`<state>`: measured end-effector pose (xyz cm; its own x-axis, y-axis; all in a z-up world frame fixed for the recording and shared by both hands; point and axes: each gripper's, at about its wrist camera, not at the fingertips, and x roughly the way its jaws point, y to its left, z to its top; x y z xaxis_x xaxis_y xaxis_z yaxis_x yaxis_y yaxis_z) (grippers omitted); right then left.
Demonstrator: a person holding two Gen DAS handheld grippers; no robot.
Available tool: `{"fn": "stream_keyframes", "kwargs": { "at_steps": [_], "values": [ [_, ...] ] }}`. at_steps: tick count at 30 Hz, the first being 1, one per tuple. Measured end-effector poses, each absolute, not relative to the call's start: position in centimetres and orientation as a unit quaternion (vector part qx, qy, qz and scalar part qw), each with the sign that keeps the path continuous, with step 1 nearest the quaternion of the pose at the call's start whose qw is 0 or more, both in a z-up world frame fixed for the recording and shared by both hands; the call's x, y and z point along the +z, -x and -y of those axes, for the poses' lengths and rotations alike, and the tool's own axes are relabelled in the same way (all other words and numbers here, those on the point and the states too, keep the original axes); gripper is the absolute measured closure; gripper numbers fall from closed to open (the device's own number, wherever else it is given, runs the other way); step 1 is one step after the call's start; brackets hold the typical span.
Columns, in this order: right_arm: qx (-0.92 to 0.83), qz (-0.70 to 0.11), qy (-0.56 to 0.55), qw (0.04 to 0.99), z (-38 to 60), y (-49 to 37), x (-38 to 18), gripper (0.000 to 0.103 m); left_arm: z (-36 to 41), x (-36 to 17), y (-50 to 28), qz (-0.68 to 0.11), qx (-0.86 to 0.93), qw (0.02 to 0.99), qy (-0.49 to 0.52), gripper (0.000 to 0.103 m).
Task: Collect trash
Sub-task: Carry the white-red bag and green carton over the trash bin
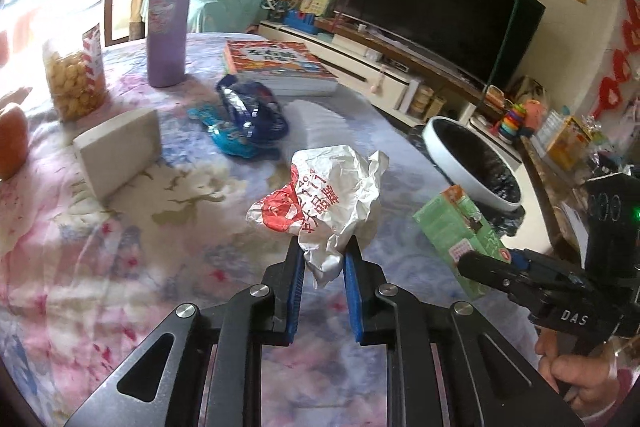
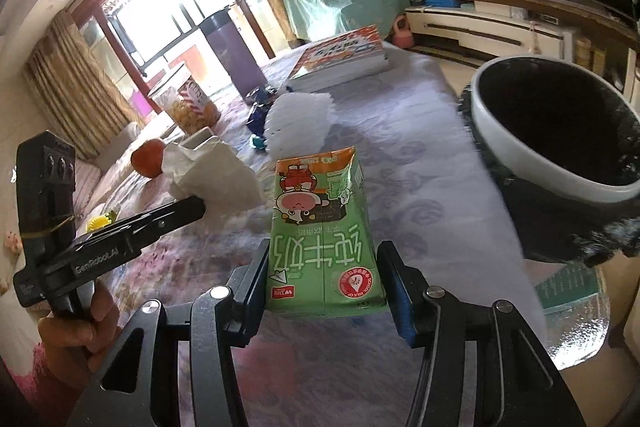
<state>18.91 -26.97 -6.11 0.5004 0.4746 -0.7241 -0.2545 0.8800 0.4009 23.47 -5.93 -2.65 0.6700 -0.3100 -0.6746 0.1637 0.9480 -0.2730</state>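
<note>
Though pinched, crumpled white-and-red wrapper (image 1: 320, 203).

The bin (image 2: 552, 151) stands open just off the table's right edge, and the cloth (image 2: 420, 131) between the carton (image 2: 320, 239) and this edge is bare, so a gripper can pass there. To the left the way is narrow: the crumpled wrapper (image 1: 320, 203) hangs in the left gripper (image 1: 323, 247) just beside the carton. Further back the blue wrappers (image 1: 248, 119), the white box (image 1: 120, 151), the book (image 1: 280, 67), the purple flask (image 1: 168, 23) and the snack jar (image 1: 76, 79) crowd the far half of the table.
</note>
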Motion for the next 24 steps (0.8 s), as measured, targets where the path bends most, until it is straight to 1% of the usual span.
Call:
{"fn": "stream_keyframes", "kwargs": {
  "at_steps": [7,10,12,14,15,24],
  "values": [
    [0.195,-0.482,-0.105,0.848,27.2,-19.0,-7.8,0.050,6.7,-3.1,-23.1,-0.395,-0.135,0.904,0.092,0.086],
    [0.192,-0.486,-0.093,0.848,26.8,-19.1,-8.2,0.048,7.0,-3.3,-23.0,-0.399,-0.133,0.902,0.093,0.086],
    [0.191,-0.484,-0.083,0.850,26.5,-19.2,-8.1,0.045,6.9,-3.4,-22.9,-0.403,-0.132,0.901,0.097,0.086],
    [0.189,-0.483,-0.077,0.852,26.3,-19.5,-8.2,0.045,7.0,-3.3,-22.8,-0.403,-0.133,0.900,0.099,0.086],
    [0.189,-0.483,-0.075,0.851,26.3,-19.5,-8.2,0.049,7.1,-3.2,-22.9,-0.403,-0.133,0.900,0.099,0.086],
    [0.184,-0.464,-0.101,0.861,28.9,-19.3,-6.5,0.049,9.6,-2.6,-23.8,-0.398,-0.159,0.899,0.086,0.086]
  ]
}}
